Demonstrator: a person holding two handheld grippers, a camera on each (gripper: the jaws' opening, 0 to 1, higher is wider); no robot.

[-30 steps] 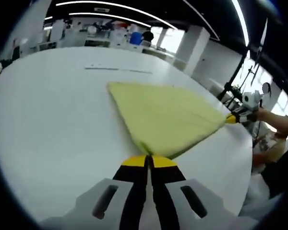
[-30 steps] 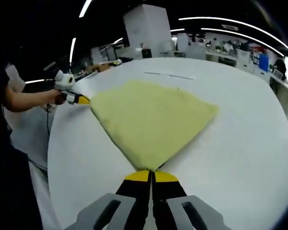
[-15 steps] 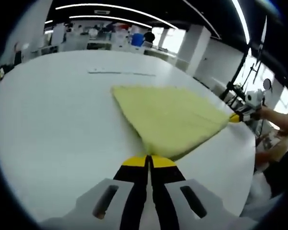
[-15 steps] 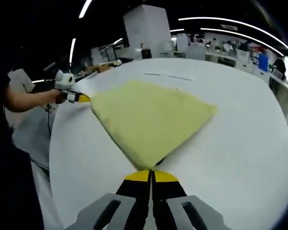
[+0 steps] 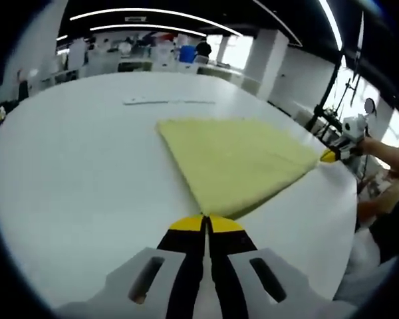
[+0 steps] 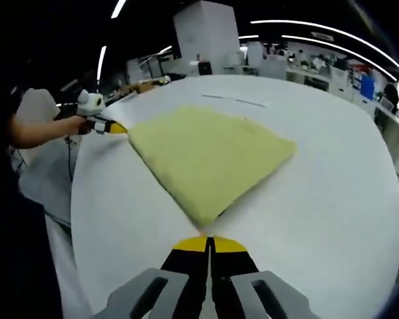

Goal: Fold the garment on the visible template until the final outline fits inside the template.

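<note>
A yellow garment [image 5: 236, 159] [image 6: 206, 156] lies folded flat, roughly triangular, on a white round table [image 5: 73, 173] [image 6: 332, 199]. In the left gripper view my left gripper [image 5: 206, 218] is shut, and the cloth's near corner meets its yellow tips. The same gripper [image 6: 113, 126] shows in the right gripper view at the cloth's far left corner. My right gripper [image 6: 209, 239] is shut, with a strip of bare table between its tips and the cloth's corner. It [image 5: 329, 156] shows in the left gripper view beside the cloth's right corner.
A thin grey line [image 5: 169, 102] [image 6: 236, 100] is marked on the table beyond the garment. A person's arm [image 6: 43, 129] [image 5: 389, 159] holds each far gripper off the table's edge. Desks and shelves stand in the background.
The right gripper has come off the garment's corner and drawn back a little; the corner now lies flat on the table. The left gripper still meets its corner.
</note>
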